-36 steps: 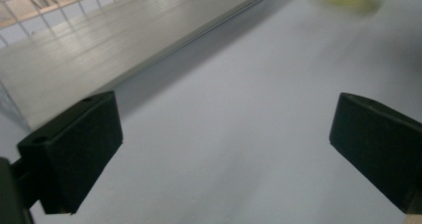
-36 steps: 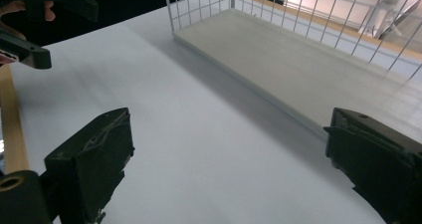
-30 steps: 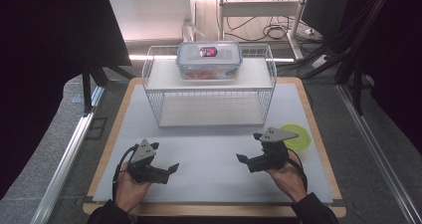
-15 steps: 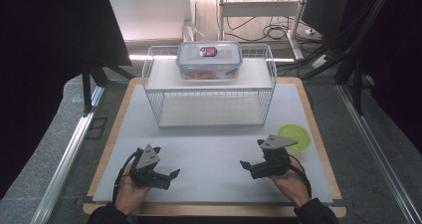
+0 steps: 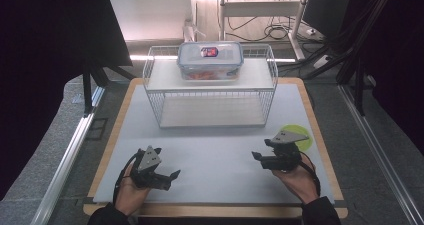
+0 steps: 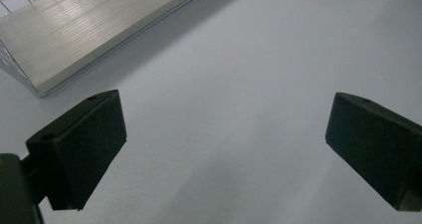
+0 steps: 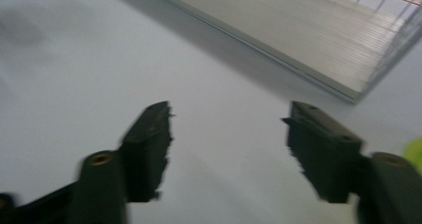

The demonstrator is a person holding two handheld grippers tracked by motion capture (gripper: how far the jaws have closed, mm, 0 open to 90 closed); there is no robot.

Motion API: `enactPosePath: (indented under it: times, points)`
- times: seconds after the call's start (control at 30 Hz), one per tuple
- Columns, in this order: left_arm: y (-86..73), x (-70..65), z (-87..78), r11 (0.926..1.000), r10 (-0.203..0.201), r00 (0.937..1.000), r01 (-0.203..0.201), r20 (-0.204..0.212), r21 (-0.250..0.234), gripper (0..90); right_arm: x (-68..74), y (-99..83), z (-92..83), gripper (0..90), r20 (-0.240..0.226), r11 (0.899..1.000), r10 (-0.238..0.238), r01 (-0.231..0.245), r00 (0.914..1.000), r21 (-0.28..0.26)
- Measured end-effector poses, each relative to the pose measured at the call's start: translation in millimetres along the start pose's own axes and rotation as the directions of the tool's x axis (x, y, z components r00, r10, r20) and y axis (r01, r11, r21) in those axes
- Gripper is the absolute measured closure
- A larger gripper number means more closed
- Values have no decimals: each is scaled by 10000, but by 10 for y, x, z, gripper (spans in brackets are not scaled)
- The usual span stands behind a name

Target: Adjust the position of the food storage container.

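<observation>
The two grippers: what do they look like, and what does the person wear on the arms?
Both the left gripper and the right gripper are black, each with a grey three-cornered plate on top, blocky black jaws and a trailing black cable. Dark sleeves show at the wrists.

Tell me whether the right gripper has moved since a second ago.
Yes. The right gripper has drawn back from the yellow-green disc toward the table's near edge; its empty jaws have just been closing.
</observation>
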State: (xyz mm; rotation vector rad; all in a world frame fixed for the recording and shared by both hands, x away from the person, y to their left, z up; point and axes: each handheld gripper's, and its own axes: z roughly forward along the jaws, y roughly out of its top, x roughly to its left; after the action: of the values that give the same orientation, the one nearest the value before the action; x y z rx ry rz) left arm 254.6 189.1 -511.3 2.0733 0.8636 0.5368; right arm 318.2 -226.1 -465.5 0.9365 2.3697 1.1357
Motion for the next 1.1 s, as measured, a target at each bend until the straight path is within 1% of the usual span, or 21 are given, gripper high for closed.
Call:
enactPosePath:
  times: [0.07,0.1,0.17,0.23,0.27,0.3,0.4,0.43,0.53,0.57,0.63,0.67,0.7,0.77,0.8,0.87,0.93,0.97,1.0,1.03,1.1]
  points:
    - [-4,5,2,10000,-17,10000,17,4,-2,25,-69,4,-65,508,81,9998,144,-144,9999,-100]
    - [-5,6,2,10000,-16,10000,16,6,19,26,-95,5,-89,541,88,9998,187,-186,9998,-104]
    - [-4,5,2,10000,-3,10000,3,7,33,26,-183,5,-163,611,277,9981,590,-584,9979,-209]
    - [-3,2,5,10000,31,10000,-31,11,69,27,-258,0,-205,660,294,9961,872,-868,9958,-135]
    - [-4,3,7,9999,67,10000,-67,21,130,28,-304,-8,-221,680,398,9952,980,-979,9944,-48]
    - [-6,2,11,9998,72,10000,-72,9,168,28,-351,-19,-241,722,570,9944,1052,-1055,9928,24]
    - [-10,6,15,9996,119,9999,-118,-49,250,28,-493,-64,-317,856,1093,9931,1163,-1168,9872,-19]
    - [-9,9,12,9997,111,9999,-109,-57,234,29,-534,-75,-350,886,1248,9922,1242,-1241,9844,-83]
    - [-7,11,0,9999,100,9999,-99,-71,129,32,-654,-106,-440,900,1710,9896,1436,-1418,9748,-227]
    - [-3,5,-6,9998,168,9998,-167,-81,77,35,-697,-124,-466,900,1817,9877,1561,-1533,9709,-296]
    - [8,-13,-13,9996,282,9996,-282,-57,-36,36,-787,-169,-514,900,2077,9831,1833,-1789,9609,-397]
    - [13,-18,-17,9991,415,9991,-415,-42,-4,36,-834,-196,-535,900,2186,9804,1968,-1916,9558,-448]
    - [15,-23,-15,9990,436,9990,-436,-37,-6,36,-885,-227,-558,900,2305,9764,2159,-2095,9488,-521]
    - [12,-30,-3,9991,434,9991,-434,-39,19,35,-948,-263,-587,900,2477,9721,2345,-2265,9400,-607]
    - [9,-25,-1,9988,480,9988,-480,-38,105,35,-975,-276,-598,900,2530,9710,2391,-2305,9374,-637]
    - [7,-21,0,9989,449,9990,-448,-48,98,35,-1042,-309,-617,900,2731,9681,2505,-2415,9288,-669]
    - [7,-22,-1,9993,365,9993,-365,-60,28,35,-1105,-342,-618,900,2899,9668,2555,-2468,9223,-669]
    - [6,-21,0,9993,364,9993,-363,-67,23,35,-1132,-356,-613,900,3018,9655,2597,-2519,9173,-653]
    - [6,-16,-1,9991,422,9991,-421,-68,88,35,-1163,-373,-608,900,3116,9653,2599,-2541,9140,-598]
    - [4,-21,6,9993,362,9993,-361,-40,60,35,-1193,-389,-599,900,3172,9642,2634,-2593,9111,-558]
    - [2,-23,14,9992,386,9993,-386,-20,126,35,-1244,-420,-577,900,3317,9633,2643,-2647,9056,-449]
